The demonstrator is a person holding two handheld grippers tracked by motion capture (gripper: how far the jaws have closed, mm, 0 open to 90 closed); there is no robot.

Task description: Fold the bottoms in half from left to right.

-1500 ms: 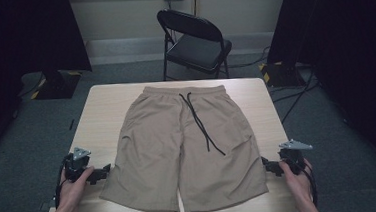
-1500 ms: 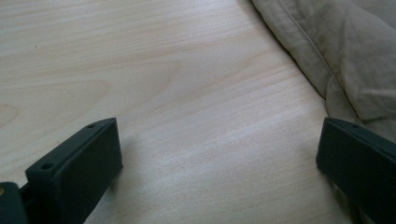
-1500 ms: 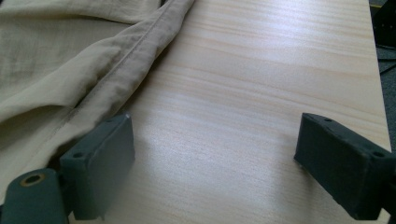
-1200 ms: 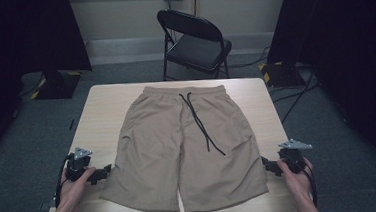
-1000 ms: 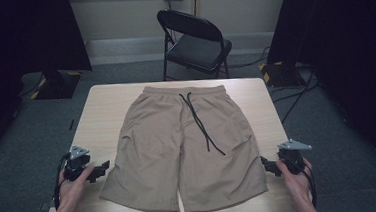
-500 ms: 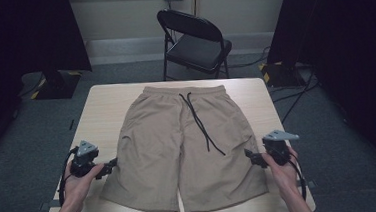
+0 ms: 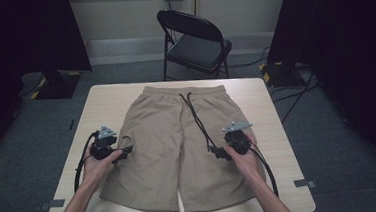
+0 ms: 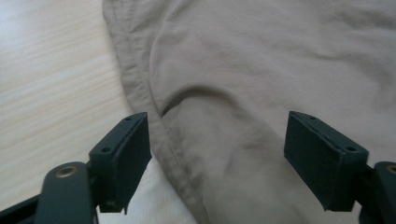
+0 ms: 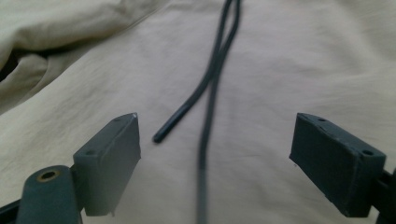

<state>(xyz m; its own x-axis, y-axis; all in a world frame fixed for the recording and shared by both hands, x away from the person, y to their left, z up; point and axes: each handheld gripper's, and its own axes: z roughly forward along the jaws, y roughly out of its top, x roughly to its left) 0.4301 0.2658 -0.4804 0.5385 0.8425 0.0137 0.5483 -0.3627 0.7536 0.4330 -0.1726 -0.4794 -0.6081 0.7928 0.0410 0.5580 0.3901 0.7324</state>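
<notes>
Curtained recording studio (image 7: 26, 37), folding chair (image 7: 195, 38)

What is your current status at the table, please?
Left gripper open at side seam. Right gripper open over black drawstring. Beige fabric shorts flat, unheld. Nothing in the way.

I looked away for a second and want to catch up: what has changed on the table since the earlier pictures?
Both hand-held grippers moved inward from the table's side edges: the left to the shorts' side seam, its jaws just closing slightly but gripping nothing; the right over the drawstring ends, open. The shorts remain flat and the chair is unmoved.
</notes>
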